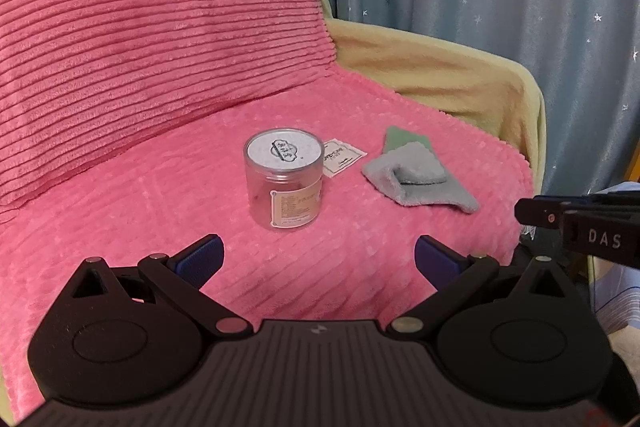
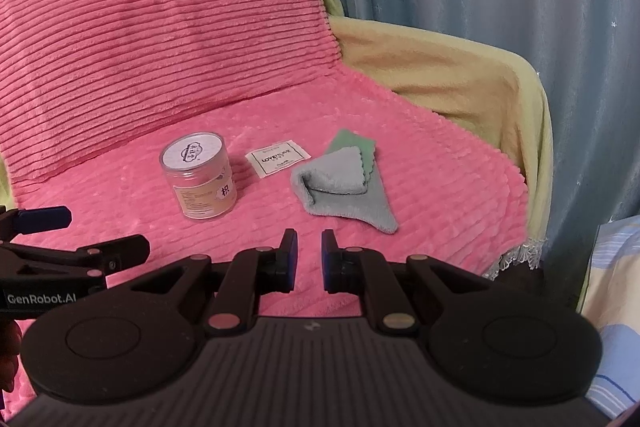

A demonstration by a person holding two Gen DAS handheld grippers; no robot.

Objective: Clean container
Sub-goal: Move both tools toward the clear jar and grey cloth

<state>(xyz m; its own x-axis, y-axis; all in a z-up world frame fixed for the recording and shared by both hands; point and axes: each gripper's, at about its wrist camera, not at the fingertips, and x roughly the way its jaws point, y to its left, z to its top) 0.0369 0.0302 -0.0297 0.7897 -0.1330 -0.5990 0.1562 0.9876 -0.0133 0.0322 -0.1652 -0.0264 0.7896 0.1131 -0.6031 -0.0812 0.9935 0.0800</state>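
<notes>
I'm holding my left gripper (image 1: pixel 319 259) spread wide and my right gripper (image 2: pixel 310 261) nearly closed on nothing, both hovering short of the clear lidded plastic jar (image 1: pixel 284 179) standing upright on the pink ribbed blanket (image 1: pixel 160 219), beside the folded grey-green cloth (image 1: pixel 416 171).

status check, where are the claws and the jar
Left claw open wide, empty, short of the jar. Right claw nearly shut, empty. Jar upright, lid on, untouched; grey cloth beside it. Path clear.
</notes>
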